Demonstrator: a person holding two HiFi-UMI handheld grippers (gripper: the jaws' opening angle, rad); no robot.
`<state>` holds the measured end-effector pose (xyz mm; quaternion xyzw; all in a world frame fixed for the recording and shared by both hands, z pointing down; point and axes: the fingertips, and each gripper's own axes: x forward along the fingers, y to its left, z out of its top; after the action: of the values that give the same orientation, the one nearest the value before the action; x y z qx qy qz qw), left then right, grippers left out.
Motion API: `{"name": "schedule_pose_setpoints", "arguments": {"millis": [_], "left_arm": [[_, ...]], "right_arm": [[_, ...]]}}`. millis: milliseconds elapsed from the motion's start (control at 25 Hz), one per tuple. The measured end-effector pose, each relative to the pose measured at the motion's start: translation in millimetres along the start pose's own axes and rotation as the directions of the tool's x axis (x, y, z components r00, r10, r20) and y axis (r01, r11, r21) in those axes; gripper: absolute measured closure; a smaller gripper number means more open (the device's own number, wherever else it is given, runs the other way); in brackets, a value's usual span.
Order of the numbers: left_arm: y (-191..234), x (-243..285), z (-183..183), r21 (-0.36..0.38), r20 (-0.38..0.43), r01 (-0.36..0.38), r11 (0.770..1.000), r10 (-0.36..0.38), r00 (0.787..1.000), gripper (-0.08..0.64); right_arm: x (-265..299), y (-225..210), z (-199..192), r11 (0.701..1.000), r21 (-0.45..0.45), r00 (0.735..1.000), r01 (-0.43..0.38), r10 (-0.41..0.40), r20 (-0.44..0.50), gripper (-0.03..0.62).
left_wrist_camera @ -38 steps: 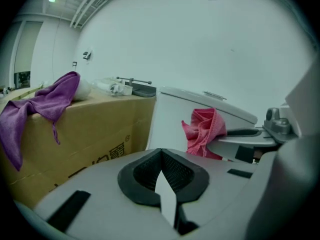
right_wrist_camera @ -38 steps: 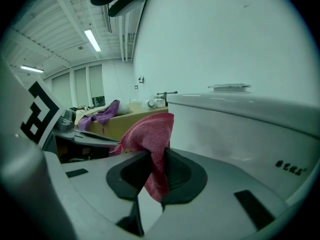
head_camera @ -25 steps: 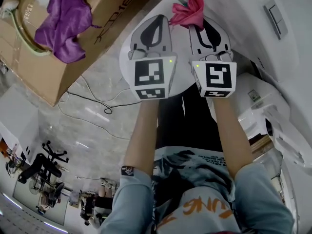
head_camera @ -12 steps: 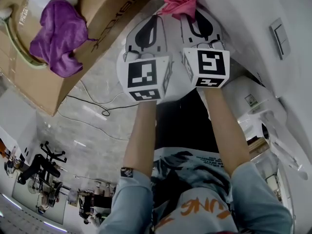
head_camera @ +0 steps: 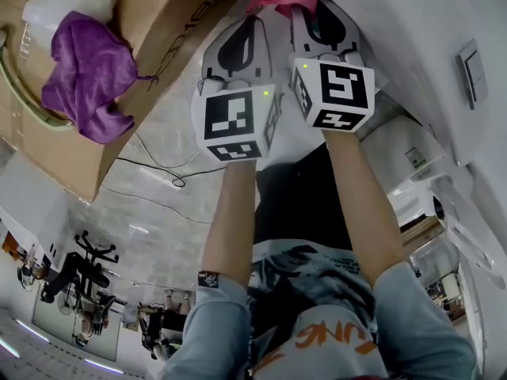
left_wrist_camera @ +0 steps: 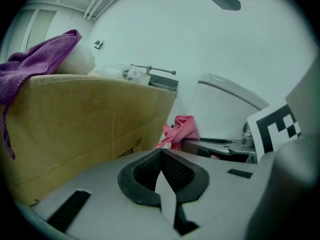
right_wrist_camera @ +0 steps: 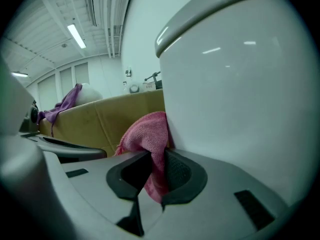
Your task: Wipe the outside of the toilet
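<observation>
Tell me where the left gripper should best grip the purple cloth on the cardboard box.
Probably the bunched hump of the purple cloth where it drapes over the top edge of the cardboard box, coming from above: folds stand proud there, while the hanging tail lies flat against the wall.

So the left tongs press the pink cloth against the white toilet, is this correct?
No, the side is wrong: the right tongs press the pink cloth against the white toilet, as the right gripper view shows. The left tongs are shut on nothing.
</observation>
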<state>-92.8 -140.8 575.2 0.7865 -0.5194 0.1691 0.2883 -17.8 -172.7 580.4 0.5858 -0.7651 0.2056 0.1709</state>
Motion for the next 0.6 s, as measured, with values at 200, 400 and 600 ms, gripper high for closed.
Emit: {"name": "schedule_pose_setpoints", "arguments": {"millis": [200,400,600], "left_arm": [[1,7,1,0.007,0.003,0.009,1.0,-0.01,1.0,0.54],[-4,7,-6,0.036,-0.017,0.014,0.999,-0.013,1.0,0.54],[-12,7,-14,0.022,-0.03,0.026,0.999,-0.025,0.999,0.54]], "right_arm": [[-2,-8,-3,0.999,0.028,1.0,0.028,-0.028,-0.006,0.515],[-12,-13,-5,0.997,0.059,0.999,0.047,-0.047,-0.004,0.515],[-22,-21,-8,0.996,0.068,0.998,0.064,-0.064,-0.006,0.515]]}}
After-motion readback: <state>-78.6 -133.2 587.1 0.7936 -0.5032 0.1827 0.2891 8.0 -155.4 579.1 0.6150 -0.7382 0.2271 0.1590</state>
